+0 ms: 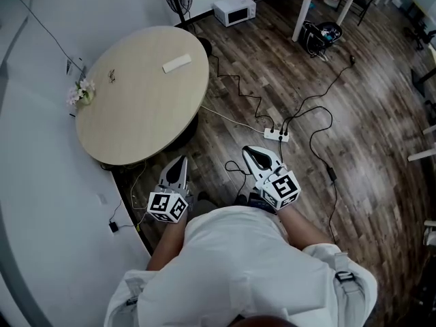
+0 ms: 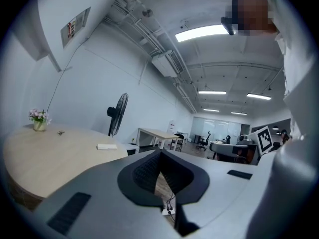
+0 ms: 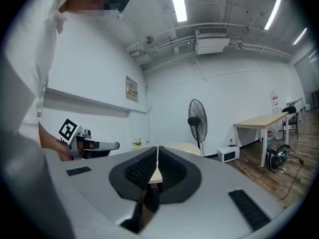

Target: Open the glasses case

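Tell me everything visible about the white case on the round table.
The glasses case is a flat white oblong, apparently closed, lying alone near the far edge of the round light-wood table. Only the table touches it. The left gripper and right gripper, both shut and empty, are well short of it.

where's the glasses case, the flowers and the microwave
glasses case [image 1: 177, 63], head view, middle of its white top
flowers [image 1: 80, 92], head view, the blossoms at the round table's far left edge
microwave [image 1: 234, 10], head view, middle of its white body on the floor
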A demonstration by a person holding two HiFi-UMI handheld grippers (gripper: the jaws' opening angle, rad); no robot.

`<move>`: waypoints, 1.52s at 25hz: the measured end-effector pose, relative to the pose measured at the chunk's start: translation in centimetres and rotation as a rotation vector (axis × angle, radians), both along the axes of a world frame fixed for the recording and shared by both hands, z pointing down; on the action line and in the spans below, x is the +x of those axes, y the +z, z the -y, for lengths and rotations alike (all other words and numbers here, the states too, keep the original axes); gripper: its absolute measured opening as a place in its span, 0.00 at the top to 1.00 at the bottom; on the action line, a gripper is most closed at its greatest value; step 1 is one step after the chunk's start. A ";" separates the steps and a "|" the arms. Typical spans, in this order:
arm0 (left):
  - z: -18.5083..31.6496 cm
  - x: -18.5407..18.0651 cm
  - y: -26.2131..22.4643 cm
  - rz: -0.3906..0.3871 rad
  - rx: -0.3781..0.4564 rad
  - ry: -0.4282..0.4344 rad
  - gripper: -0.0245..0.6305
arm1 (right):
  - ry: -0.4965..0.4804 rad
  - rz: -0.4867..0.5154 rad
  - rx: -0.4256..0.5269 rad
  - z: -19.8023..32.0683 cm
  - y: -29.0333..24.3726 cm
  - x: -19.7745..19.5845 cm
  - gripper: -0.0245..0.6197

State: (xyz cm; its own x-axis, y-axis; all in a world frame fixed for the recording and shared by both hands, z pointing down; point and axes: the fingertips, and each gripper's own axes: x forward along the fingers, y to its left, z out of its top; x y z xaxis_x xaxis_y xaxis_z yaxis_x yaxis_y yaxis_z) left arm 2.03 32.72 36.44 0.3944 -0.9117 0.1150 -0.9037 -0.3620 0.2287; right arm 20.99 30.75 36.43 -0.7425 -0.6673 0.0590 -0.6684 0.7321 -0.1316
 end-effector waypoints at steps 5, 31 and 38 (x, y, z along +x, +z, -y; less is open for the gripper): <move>-0.2 1.3 -0.1 -0.002 0.002 0.026 0.94 | 0.041 0.018 -0.028 -0.3 0.5 2.3 0.92; 17.5 -2.9 0.3 -0.030 0.033 0.032 0.94 | 0.087 -0.015 -0.107 16.3 2.4 2.3 0.92; 25.6 -6.8 1.2 -0.040 0.003 0.005 0.94 | 0.044 -0.051 -0.105 25.6 1.8 -1.9 0.92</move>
State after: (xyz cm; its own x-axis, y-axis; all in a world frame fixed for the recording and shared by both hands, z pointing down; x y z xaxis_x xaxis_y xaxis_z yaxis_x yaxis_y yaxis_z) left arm -4.74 7.09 37.61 0.4034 -0.9100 0.0963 -0.8920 -0.3676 0.2632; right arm 19.05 5.10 38.19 -0.7065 -0.6875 0.1676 -0.7077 0.6856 -0.1709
